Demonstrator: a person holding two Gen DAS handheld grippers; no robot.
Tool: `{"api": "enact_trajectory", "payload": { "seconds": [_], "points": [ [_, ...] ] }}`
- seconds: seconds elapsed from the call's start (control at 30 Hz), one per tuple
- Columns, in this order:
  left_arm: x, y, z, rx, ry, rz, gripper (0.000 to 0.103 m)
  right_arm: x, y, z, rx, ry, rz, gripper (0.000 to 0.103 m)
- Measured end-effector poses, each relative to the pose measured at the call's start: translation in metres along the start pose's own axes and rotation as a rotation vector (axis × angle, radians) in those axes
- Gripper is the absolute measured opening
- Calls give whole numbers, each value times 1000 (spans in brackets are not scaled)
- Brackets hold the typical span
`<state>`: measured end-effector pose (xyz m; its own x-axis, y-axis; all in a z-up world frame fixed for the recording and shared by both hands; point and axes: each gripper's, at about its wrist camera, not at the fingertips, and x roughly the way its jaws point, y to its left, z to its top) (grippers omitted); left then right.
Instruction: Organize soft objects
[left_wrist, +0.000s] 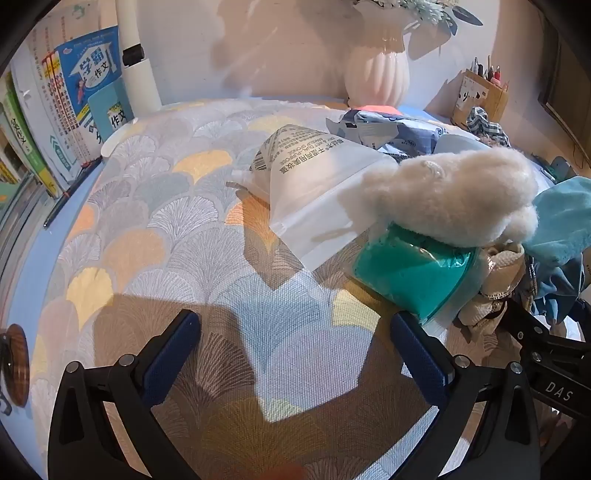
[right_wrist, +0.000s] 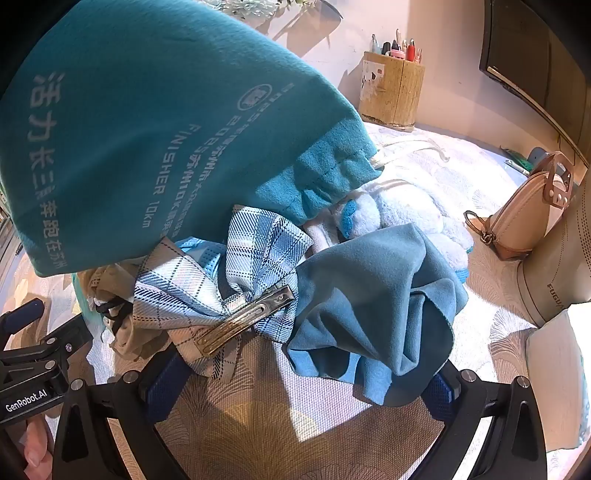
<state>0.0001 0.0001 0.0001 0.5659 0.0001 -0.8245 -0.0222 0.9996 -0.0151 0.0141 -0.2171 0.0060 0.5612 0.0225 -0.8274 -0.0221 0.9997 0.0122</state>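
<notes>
The left gripper (left_wrist: 295, 332) stood with its jaws spread wide, nothing between them but the fan-patterned tablecloth (left_wrist: 166, 229). Ahead of it and to its left lay a broad stretch of bare cloth — the clearest room on the table. That stretch ran out to a row of books (left_wrist: 70, 107) standing along the left edge, a pen (left_wrist: 61, 206) lying at the cloth's border, and a white post (left_wrist: 138, 62) near the back wall. A white plastic pouch (left_wrist: 310, 188) lay flat near the middle, and just beyond the right fingertip sat a bag of teal material (left_wrist: 410, 273) with a tuft of white stuffing (left_wrist: 450, 195) resting on top of it. A ribbed white vase (left_wrist: 376, 74) stood at the back edge.

The right gripper (right_wrist: 295, 384) was also wide open, gripping nothing. The soft pile crowded right up to it: a plaid bow (right_wrist: 229, 280) with a metal hair clip (right_wrist: 245, 319) overlapped its left finger, and a crumpled blue cloth (right_wrist: 373, 310) draped over its right finger. Whether the fabric touched the pads could not be told. A teal printed drawstring bag (right_wrist: 140, 133) loomed over the left of the view, and a white plush toy (right_wrist: 406, 218) lay behind the cloth. Free cloth showed only between the jaws and off to the right, toward a tan handbag (right_wrist: 528, 210) and a wooden pen holder (right_wrist: 391, 88) by the wall.
</notes>
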Motion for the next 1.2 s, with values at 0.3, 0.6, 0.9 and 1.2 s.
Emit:
{"api": "enact_trajectory", "payload": {
  "seconds": [0.3, 0.6, 0.9, 1.2],
  "points": [
    [-48, -7, -40, 92, -16, -90, 102, -18, 2, -24, -115, 118, 58, 103],
    [-116, 6, -3, -5, -299, -205, 102, -98, -6, -41, -140, -216, 106, 103],
    [-64, 6, -22, -25, -306, -185, 102, -83, -16, -29, -73, -318, 101, 103],
    [-55, 14, -23, -62, -276, -210, 102, -77, -25, -26, -64, -290, 106, 103]
  ]
}}
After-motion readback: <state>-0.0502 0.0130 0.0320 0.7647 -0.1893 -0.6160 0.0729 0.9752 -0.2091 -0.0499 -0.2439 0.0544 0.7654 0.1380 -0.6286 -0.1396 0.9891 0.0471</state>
